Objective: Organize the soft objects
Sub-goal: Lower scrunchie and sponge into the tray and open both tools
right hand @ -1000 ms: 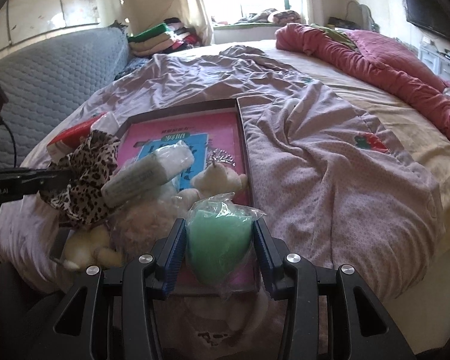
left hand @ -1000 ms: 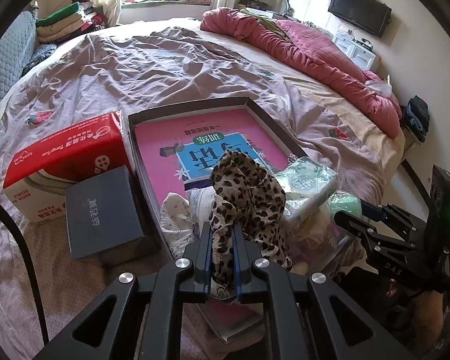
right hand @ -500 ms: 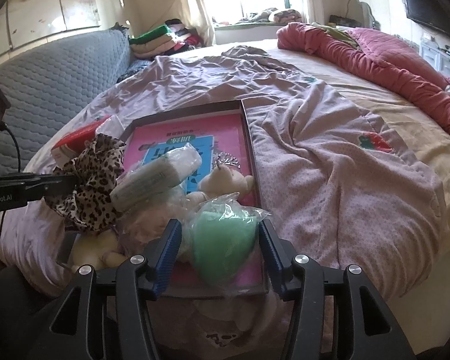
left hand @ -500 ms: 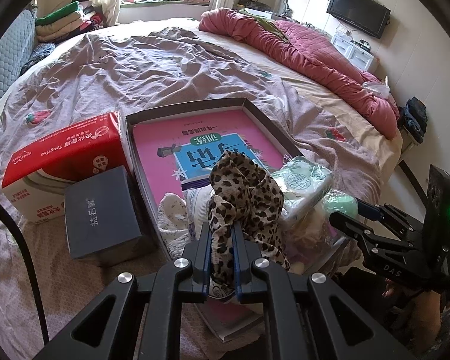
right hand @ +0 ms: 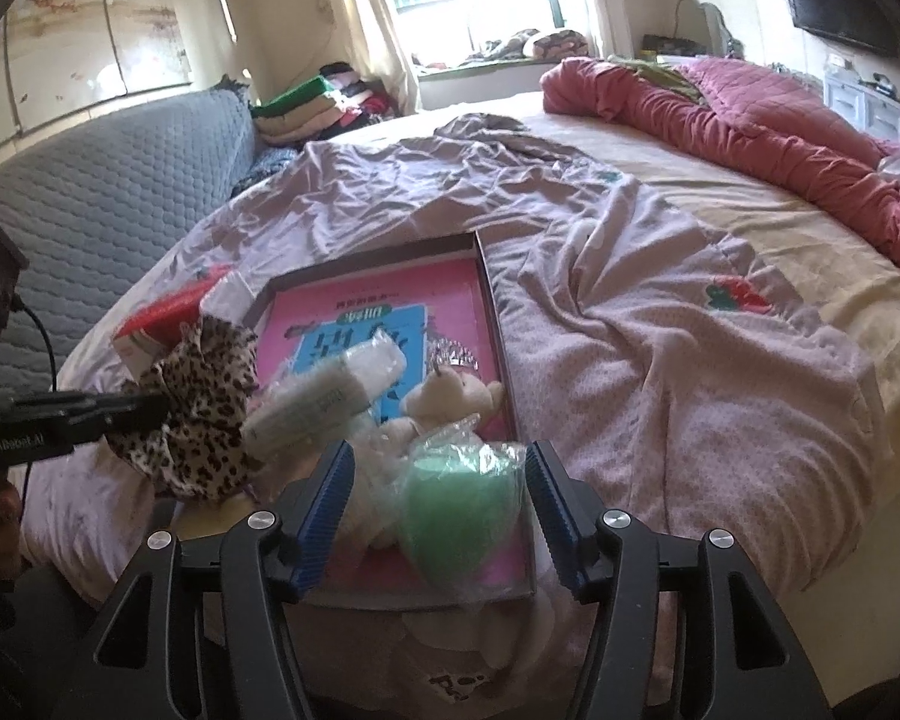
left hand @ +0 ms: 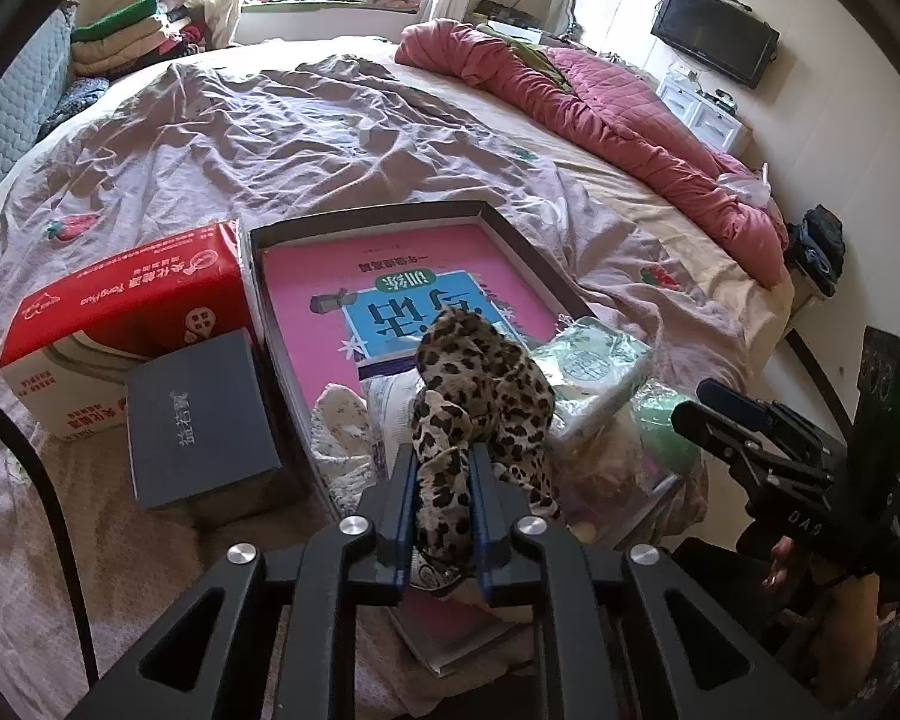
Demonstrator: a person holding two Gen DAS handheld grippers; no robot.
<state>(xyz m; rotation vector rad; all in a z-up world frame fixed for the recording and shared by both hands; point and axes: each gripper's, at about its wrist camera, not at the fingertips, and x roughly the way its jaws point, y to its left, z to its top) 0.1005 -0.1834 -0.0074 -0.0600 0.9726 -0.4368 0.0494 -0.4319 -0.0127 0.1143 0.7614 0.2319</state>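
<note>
Shallow box (left hand: pixel 513 240) on bed (left hand: pixel 270 120) holds pink book (left hand: pixel 330 300), tissue pack (left hand: pixel 594 372), plush bear (right hand: pixel 444 396), bagged green item (right hand: pixel 462 504) at near end. Left claw (left hand: pixel 444 510) opening, leopard cloth (left hand: pixel 480 396) still pinched between pads. Right claw (right hand: pixel 438 516) opening, pads clear of green item. Red carton (left hand: pixel 120 312), grey box (left hand: pixel 198 414) beside box's left wall; open bedding beyond.

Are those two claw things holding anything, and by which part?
Left gripper: leopard cloth, by its lower end, jaws opening. Right gripper: opening around bagged green item, pads clear.
</note>
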